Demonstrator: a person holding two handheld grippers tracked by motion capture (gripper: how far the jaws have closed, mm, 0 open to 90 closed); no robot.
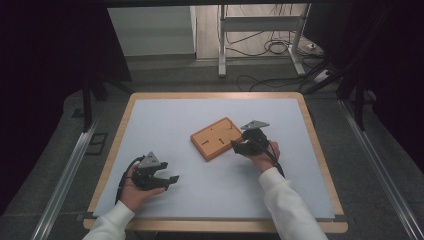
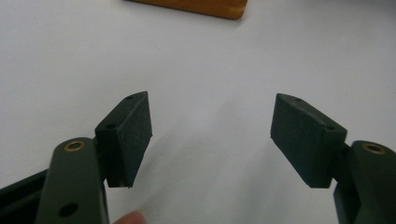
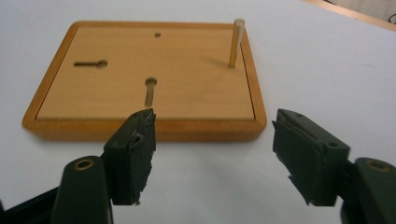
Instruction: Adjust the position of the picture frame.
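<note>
L gripper open, empty, near table's front edge; R gripper open at wooden board's rim, peg upright, white mat bare around.

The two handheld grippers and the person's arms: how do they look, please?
Both the left gripper and the right gripper are black, each topped by a grey three-cornered plate and trailing a black cable. Their fingers end in flat, dark rectangular pads; brass-coloured rings mark the pivots. The right gripper's pads look frayed at the edges. The person wears white long sleeves.
</note>
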